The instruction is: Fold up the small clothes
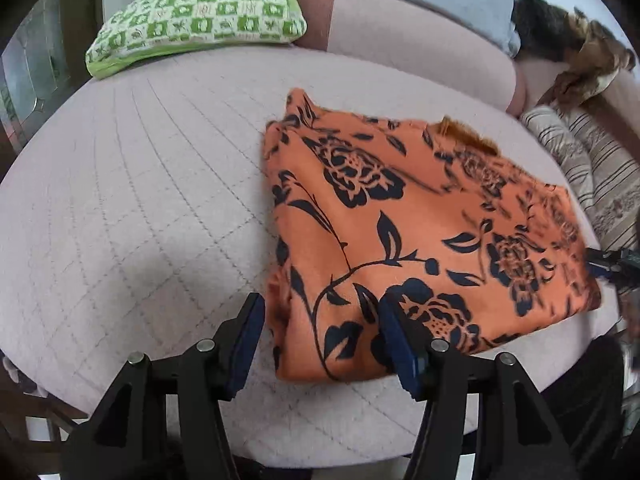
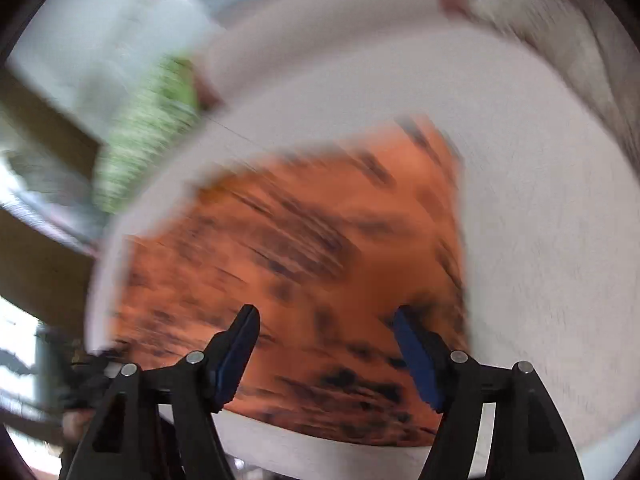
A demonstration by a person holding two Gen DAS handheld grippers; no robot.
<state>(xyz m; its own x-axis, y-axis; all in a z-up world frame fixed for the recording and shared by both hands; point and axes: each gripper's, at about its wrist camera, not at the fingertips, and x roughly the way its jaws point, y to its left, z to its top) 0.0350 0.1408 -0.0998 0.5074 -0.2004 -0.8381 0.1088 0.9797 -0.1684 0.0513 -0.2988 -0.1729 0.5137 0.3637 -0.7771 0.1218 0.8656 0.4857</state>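
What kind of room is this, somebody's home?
Most likely a home living room or bedroom. An orange floral cloth lies folded on a quilted pink cushion, apparently a sofa or daybed, with a green checked pillow and a striped pillow nearby.

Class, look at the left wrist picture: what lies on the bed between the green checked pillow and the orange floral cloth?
Nothing: in the left wrist view only bare quilted bed cover separates the green pillow from the folded orange cloth.
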